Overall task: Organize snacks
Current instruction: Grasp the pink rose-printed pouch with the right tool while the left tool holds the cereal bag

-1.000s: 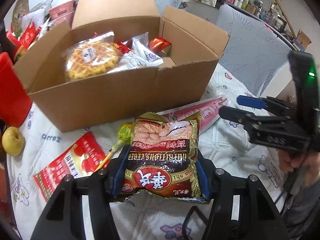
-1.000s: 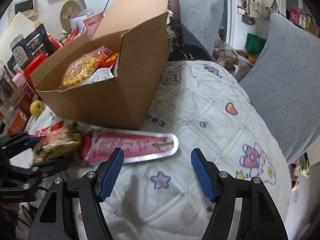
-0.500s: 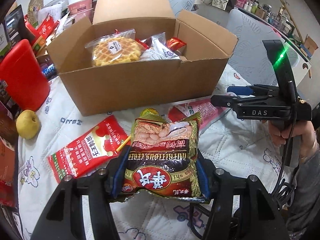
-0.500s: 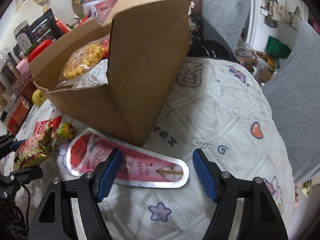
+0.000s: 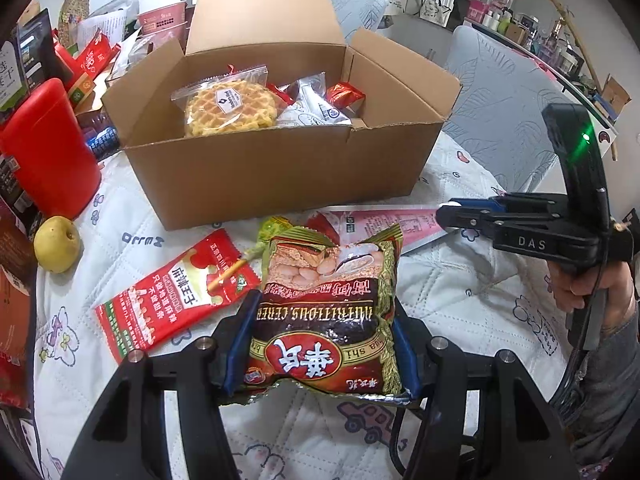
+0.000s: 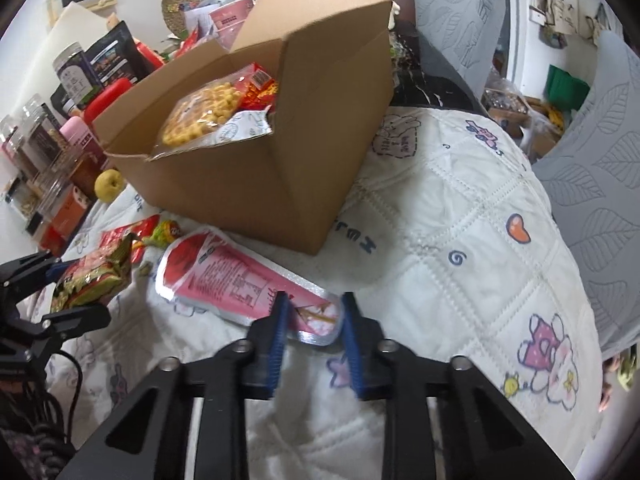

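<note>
The brown-and-green foil cereal packet [image 5: 326, 308] is sitting clamped in the left tool [image 5: 320, 344], hanging just over the white quilted worktop [image 6: 460, 216]. The right tool [image 6: 312, 320] is pinching the narrow end of the long pink foil-edged snack pouch [image 6: 240, 280], lying before the open brown cardboard box [image 5: 280, 168] holding a bagged waffle [image 5: 230, 108].
</note>
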`<act>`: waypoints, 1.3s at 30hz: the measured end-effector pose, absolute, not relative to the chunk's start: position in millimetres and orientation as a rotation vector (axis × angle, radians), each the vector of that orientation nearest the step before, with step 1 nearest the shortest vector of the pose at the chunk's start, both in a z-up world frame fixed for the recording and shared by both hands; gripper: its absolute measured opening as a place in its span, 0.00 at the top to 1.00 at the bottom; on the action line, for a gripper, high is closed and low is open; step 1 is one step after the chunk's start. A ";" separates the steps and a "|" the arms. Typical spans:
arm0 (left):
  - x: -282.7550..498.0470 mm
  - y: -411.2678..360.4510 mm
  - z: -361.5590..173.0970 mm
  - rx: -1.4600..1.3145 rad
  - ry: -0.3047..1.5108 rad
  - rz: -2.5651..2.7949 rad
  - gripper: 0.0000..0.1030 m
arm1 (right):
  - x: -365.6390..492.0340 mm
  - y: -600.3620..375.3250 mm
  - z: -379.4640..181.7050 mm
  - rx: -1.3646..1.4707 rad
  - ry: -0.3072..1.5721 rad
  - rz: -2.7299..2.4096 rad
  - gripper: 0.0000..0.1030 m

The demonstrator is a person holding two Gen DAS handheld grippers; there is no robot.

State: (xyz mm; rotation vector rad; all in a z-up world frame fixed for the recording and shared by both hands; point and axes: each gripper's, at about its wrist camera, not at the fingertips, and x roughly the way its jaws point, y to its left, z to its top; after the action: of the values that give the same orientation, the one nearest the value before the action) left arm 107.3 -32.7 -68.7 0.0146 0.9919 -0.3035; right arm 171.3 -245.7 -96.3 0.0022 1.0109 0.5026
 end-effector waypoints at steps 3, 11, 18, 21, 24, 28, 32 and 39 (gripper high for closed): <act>103.3 -30.7 -66.6 0.013 0.987 -0.301 0.43 | 159.9 -246.2 -93.5 0.018 1.000 0.503 0.92; 89.7 -25.1 -65.0 0.004 0.980 -0.290 0.43 | 122.3 -238.4 -82.7 0.031 0.973 0.538 0.94; 79.2 -22.1 -69.5 -0.001 0.988 -0.278 0.43 | 89.0 -222.3 -78.6 0.020 0.983 0.584 0.94; 74.3 -21.3 -71.4 0.000 0.989 -0.268 0.43 | 78.6 -217.1 -79.6 0.023 0.985 0.589 0.94; 70.9 -19.9 -75.2 0.008 0.993 -0.255 0.43 | 70.8 -214.5 -82.4 0.036 0.994 0.602 0.94; 70.1 -21.5 -86.0 0.021 1.021 -0.261 0.43 | 68.7 -207.1 -92.1 -0.007 1.033 0.559 0.91; 72.7 -24.9 -96.3 0.042 1.047 -0.257 0.43 | 70.7 -202.0 -90.2 -0.037 1.015 0.539 0.75; 78.8 -28.4 -109.1 0.048 1.084 -0.257 0.43 | 79.8 -184.6 -82.7 -0.173 0.923 0.469 0.40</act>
State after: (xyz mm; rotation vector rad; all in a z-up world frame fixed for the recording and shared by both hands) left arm 78.8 -28.4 -109.1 0.0481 1.0838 -0.2575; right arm 79.8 -184.6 -82.7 -0.1731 0.9228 0.4687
